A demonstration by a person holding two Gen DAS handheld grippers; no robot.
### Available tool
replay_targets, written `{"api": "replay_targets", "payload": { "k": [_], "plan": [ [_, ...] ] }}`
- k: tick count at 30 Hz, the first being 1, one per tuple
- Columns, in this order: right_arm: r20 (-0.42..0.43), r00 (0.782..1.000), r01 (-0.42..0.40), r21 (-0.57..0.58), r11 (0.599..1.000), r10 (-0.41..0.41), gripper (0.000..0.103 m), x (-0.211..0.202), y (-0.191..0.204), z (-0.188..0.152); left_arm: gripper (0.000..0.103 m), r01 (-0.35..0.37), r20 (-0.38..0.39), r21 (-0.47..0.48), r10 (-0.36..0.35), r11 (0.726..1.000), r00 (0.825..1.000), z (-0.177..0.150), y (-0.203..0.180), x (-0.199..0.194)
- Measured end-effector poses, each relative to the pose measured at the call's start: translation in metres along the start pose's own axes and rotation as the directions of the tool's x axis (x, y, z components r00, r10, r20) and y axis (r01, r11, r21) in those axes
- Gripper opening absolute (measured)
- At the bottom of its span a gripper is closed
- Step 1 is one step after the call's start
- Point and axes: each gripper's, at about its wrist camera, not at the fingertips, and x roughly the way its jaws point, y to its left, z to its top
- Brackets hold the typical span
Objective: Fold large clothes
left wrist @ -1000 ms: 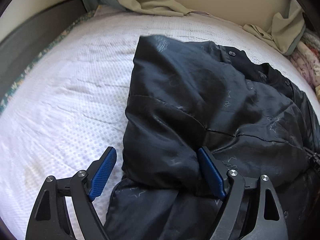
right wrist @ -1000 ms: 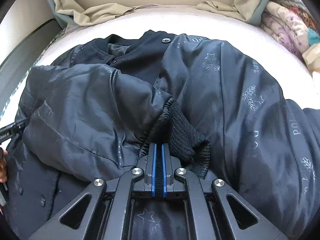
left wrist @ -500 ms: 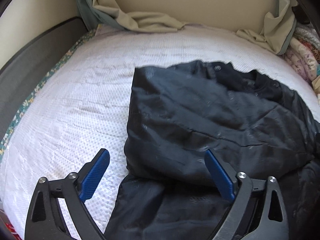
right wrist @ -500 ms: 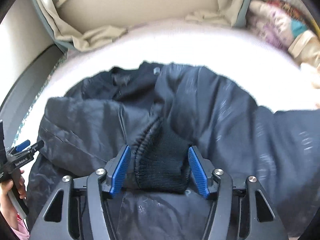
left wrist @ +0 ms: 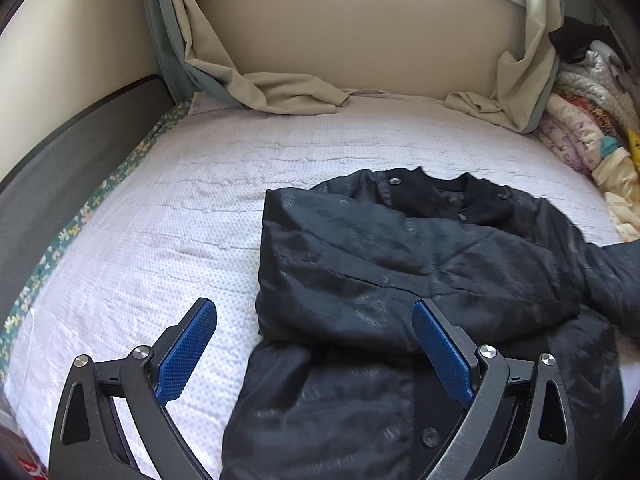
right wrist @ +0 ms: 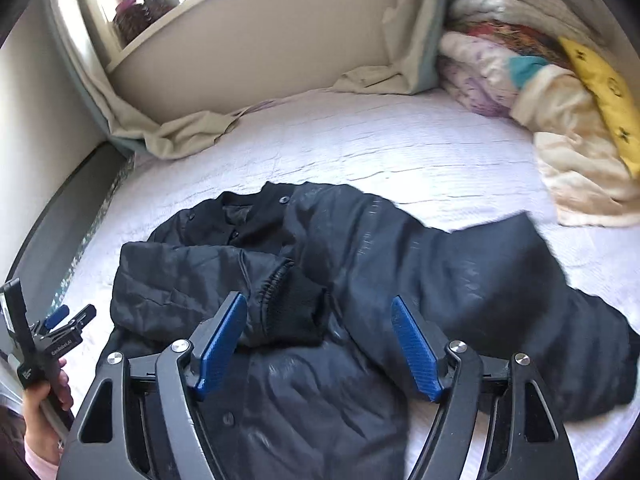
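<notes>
White quilted bedspread [left wrist: 200, 208], sunlit, under a window sill; dark bed frame and floral edging at far left, beige curtains [left wrist: 280, 92] pooled at the head, a heap of folded blankets [right wrist: 552, 92] at far right.

Item, centre: black jacket [left wrist: 400, 264], collar toward the window, lying on the bedspread. One sleeve is folded across the chest, its ribbed knit cuff [right wrist: 296, 312] resting on the front panel. The other sleeve [right wrist: 520, 280] is spread out to the right, unfolded.

Left gripper [left wrist: 316, 352]: jaws wide apart, nothing between the pads, raised clear of the jacket's left folded edge and angled down at it. In the right wrist view the person's hand [right wrist: 48, 392] grips its handle at lower left.

Right gripper [right wrist: 320, 344]: jaws have just been opening, now well apart; the cuff lies free in front of them, not held. Angled down, lifted off the cloth.

Step judged: first sleeve laid and released. Doing it well likely means leaving the cuff flat and undisturbed, then pinching the outstretched sleeve near its end and carrying it across without dragging the body askew.
</notes>
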Motion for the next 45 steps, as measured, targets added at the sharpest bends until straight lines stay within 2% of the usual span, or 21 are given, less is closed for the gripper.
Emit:
{"api": "replay_targets", "payload": {
  "k": [5,9,13,14,20,25,30,35,39,45],
  "plan": [
    [0.058,0.998,0.03,0.09,0.996,-0.035,0.077,-0.032,-0.041,-0.021,0.102,0.043,0.008,-0.018,-0.043,0.999,0.999,-0.013,0.004,-0.03],
    [0.01,0.998,0.066,0.189,0.98,-0.069,0.077,-0.03,-0.082,-0.037,0.102,0.067,0.018,-0.023,-0.066,0.997,0.998,-0.031,0.002,-0.023],
    [0.03,0.992,0.107,0.277,0.955,-0.12,0.077,-0.043,-0.123,-0.042,0.102,0.069,-0.08,-0.009,-0.07,0.998,0.994,-0.044,-0.002,0.004],
    [0.034,0.991,0.111,0.305,0.946,-0.127,0.077,-0.046,-0.134,-0.043,0.102,0.063,-0.083,-0.003,-0.063,0.998,0.995,-0.045,-0.002,0.006],
    [0.067,0.977,0.138,0.523,0.841,-0.202,0.077,-0.084,-0.217,-0.059,0.102,0.09,-0.076,-0.038,-0.092,0.995,0.993,-0.046,0.001,0.003],
    [0.045,0.965,0.159,0.68,0.716,-0.258,0.077,-0.106,-0.281,-0.089,0.102,0.115,-0.088,-0.027,-0.117,0.993,0.989,-0.049,-0.004,0.001],
    [0.008,0.964,0.159,0.785,0.599,-0.266,0.077,-0.113,-0.318,-0.12,0.102,0.134,-0.095,0.001,-0.133,0.991,0.987,-0.051,-0.016,0.0],
    [0.0,0.971,0.12,0.867,0.483,-0.241,0.077,-0.11,-0.343,-0.145,0.102,0.141,-0.092,0.011,-0.14,0.99,0.986,-0.052,-0.019,-0.002],
    [0.021,0.987,0.044,0.917,0.397,-0.158,0.077,-0.093,-0.35,-0.162,0.102,0.155,-0.1,-0.01,-0.155,0.988,0.983,-0.052,-0.017,-0.001],
    [0.058,0.983,0.013,0.924,0.381,-0.173,0.076,-0.08,-0.351,-0.16,0.102,0.166,-0.093,-0.029,-0.168,0.986,0.981,-0.051,-0.013,-0.004]
  ]
}}
